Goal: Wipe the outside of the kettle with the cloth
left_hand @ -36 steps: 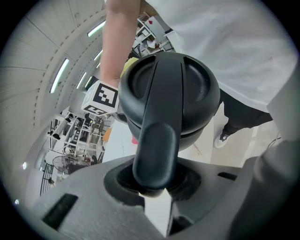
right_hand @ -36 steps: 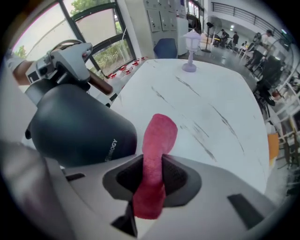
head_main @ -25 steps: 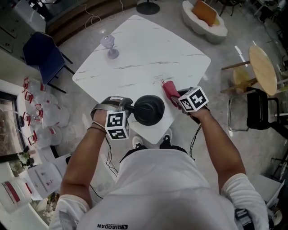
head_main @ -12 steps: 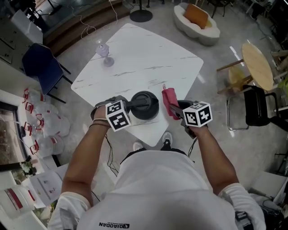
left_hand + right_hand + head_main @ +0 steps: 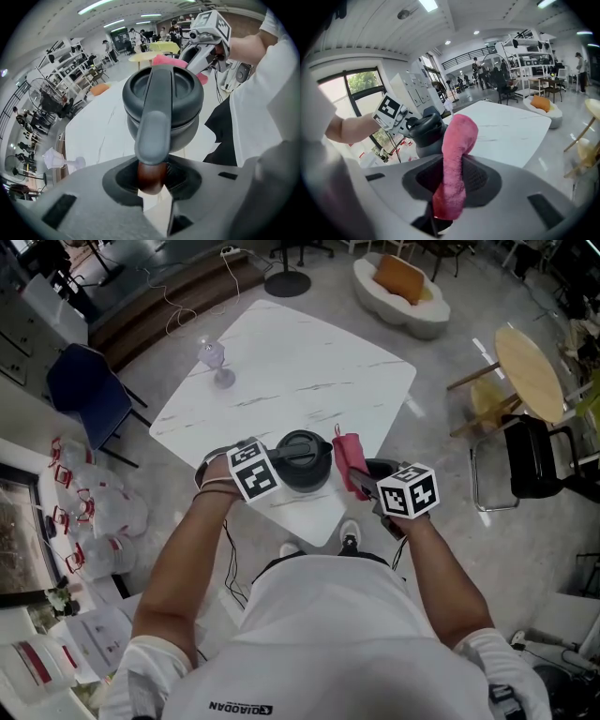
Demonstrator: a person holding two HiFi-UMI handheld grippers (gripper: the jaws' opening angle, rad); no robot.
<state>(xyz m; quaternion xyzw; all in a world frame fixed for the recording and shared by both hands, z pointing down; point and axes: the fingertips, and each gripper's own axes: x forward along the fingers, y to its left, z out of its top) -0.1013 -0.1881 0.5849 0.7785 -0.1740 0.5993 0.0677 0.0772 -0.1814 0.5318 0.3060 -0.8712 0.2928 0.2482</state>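
A dark grey kettle [image 5: 302,460] stands near the front corner of the white marble table [image 5: 309,362]. My left gripper [image 5: 272,467] is shut on the kettle's handle [image 5: 152,136], whose brown end sits between the pads. Its jaws have just eased open a little, with the handle still between them. My right gripper [image 5: 362,474] is shut on a pink cloth [image 5: 348,456], which sticks up out of the jaws just right of the kettle. The right gripper view shows the cloth [image 5: 457,150] upright, with the kettle [image 5: 425,133] just behind it to the left.
A stemmed glass [image 5: 214,359] stands at the table's far left side. Around the table are a blue chair [image 5: 84,381], a round wooden table [image 5: 530,376], a black chair [image 5: 539,460] and a white seat [image 5: 403,282] with an orange cushion. The table's front corner is right below the kettle.
My right gripper has lifted the pink cloth and brought it closer to the kettle's right side. My left gripper has rolled on the handle but stayed in place.
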